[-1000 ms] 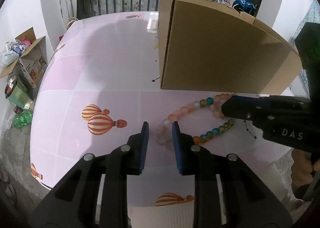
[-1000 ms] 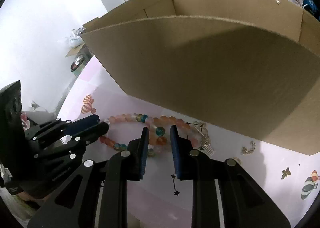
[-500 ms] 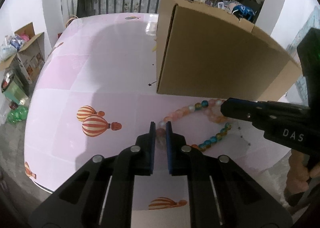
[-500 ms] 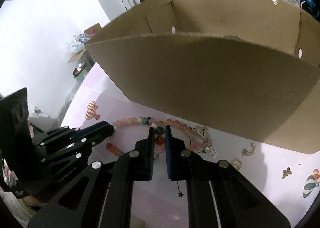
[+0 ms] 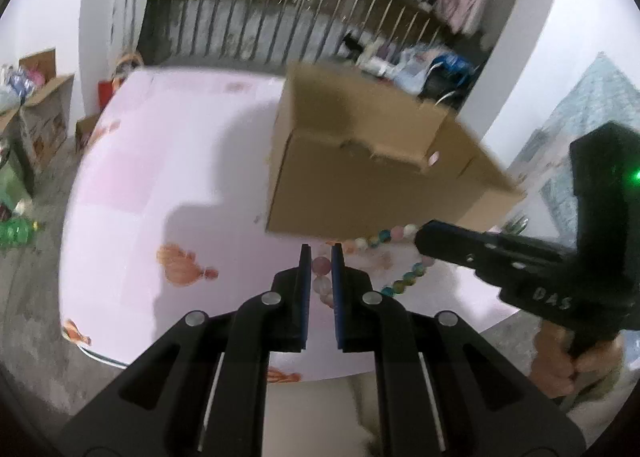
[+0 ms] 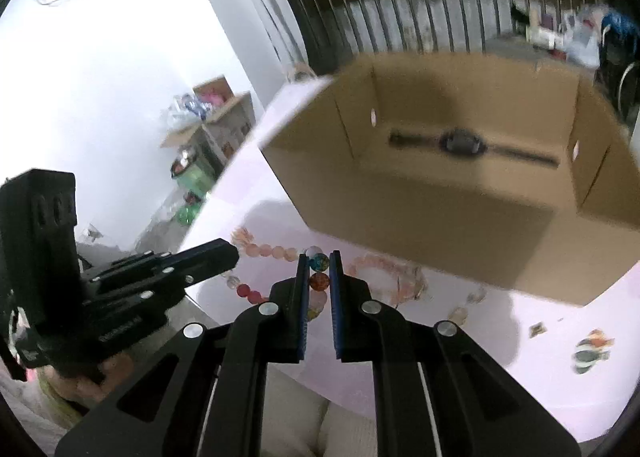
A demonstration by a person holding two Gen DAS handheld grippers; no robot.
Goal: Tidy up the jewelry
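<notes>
Necklace (image 5: 322,271) | pinched between both grippers' jaws | strand sagging between them

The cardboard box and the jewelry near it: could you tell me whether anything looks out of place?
Small jewelry pieces lie loose on the pink table outside the cardboard box, which already holds a dark watch.

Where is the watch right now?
In the right wrist view, the watch lies flat on the bottom of the cardboard box, beyond the bead necklace.
</notes>
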